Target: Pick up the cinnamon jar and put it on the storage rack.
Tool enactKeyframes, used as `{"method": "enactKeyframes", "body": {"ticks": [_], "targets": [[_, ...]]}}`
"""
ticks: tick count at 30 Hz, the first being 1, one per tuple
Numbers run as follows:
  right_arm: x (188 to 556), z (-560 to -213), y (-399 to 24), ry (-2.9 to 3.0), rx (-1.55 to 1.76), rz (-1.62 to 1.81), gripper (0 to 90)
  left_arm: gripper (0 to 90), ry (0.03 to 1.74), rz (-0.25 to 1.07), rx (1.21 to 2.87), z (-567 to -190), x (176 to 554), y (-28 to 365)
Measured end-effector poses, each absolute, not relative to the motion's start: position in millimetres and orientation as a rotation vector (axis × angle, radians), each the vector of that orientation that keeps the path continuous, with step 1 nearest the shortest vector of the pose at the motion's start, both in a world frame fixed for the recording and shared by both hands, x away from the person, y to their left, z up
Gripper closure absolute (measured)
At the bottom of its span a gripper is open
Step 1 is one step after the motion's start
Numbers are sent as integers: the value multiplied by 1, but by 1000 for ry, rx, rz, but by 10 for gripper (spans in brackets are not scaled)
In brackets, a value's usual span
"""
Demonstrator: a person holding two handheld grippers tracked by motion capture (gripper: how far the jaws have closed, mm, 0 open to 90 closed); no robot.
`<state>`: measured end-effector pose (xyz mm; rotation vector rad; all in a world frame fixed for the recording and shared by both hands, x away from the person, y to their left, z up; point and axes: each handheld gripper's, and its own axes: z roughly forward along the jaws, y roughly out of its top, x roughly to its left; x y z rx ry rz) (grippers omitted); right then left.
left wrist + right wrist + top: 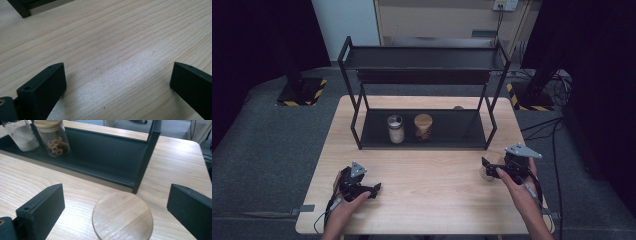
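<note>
- Our right gripper (115, 207) hovers over the wooden-lidded jar (122, 216), jaws wide apart, not touching.
- Our left gripper (117, 85) rests on the table (112, 37), jaws apart, nothing between.

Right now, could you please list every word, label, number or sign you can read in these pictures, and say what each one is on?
None: no readable text anywhere.
Shaker jar: no label visible.
Pasta jar: plain glass, wooden lid, no print.
Wooden lid between the right gripper jaws: bare wood grain.
Rack and table: unmarked.
Yellow-black stripes on the stand bases: a hazard pattern, no words.
Wall socket: too small to read.
</note>
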<state>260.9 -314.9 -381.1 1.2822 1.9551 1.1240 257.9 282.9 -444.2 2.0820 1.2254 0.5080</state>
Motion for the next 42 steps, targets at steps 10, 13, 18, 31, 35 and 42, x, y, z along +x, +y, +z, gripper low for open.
{"method": "enactKeyframes", "body": {"ticks": [10,13,18,31,35,42], "targets": [[253,-388,-321,1955,1297,1119,16,0,1226,508,2081,-444,258,283],[252,-391,-322,1957,1302,1120,16,0,1226,509,2081,-444,258,283],[250,-396,-324,1959,1314,1114,16,0,1228,510,2080,-444,257,282],[249,-407,-324,1965,1345,1110,17,0,1228,510,2081,-444,258,283],[249,-410,-325,1967,1356,1111,17,0,1228,509,2081,-444,258,283],[248,-415,-325,1968,1361,1109,18,0,1227,509,2081,-444,258,283]]}}
